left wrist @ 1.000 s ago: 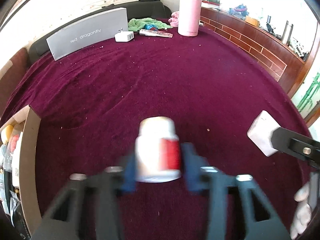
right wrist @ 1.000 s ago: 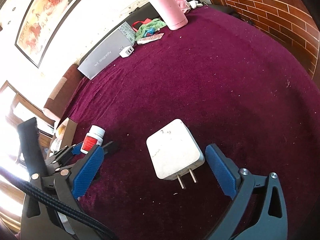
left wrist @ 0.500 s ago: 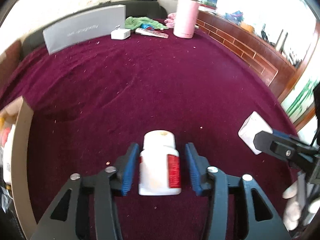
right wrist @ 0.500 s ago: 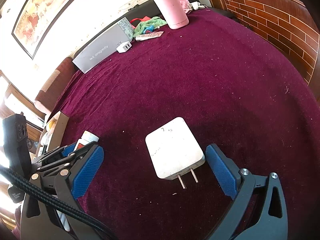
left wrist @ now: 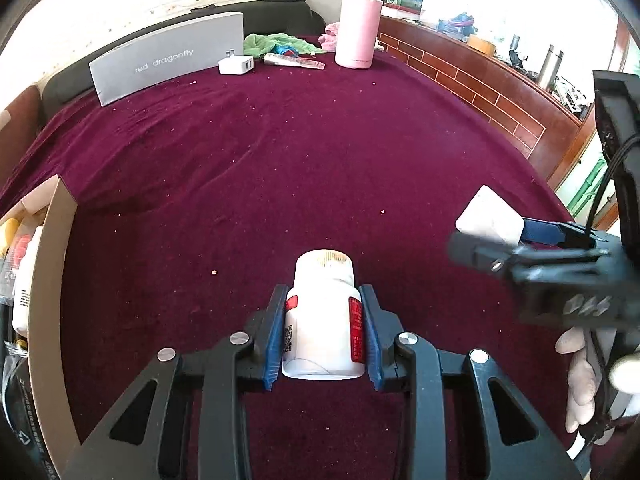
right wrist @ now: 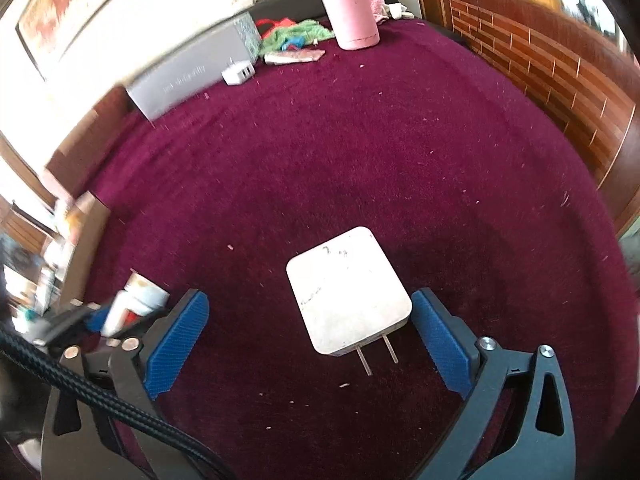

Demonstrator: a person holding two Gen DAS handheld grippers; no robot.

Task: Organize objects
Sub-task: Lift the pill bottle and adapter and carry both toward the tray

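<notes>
The left gripper (left wrist: 323, 332) is closing on the bottle (left wrist: 323, 320), pads against its sides, near the cloth's (left wrist: 280, 160) front edge. The right gripper (right wrist: 310, 338) gapes around the charger (right wrist: 348, 296), not touching.

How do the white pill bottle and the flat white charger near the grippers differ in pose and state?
The pill bottle stands upright; the charger lies flat on the maroon cloth, prongs toward the camera.
The bottle sits between the closing jaws of the left gripper, its blue pads at the bottle's sides; the charger lies between the right gripper's wide-open jaws, untouched.
The bottle carries a red label; the charger is plain.
Both are white.
</notes>
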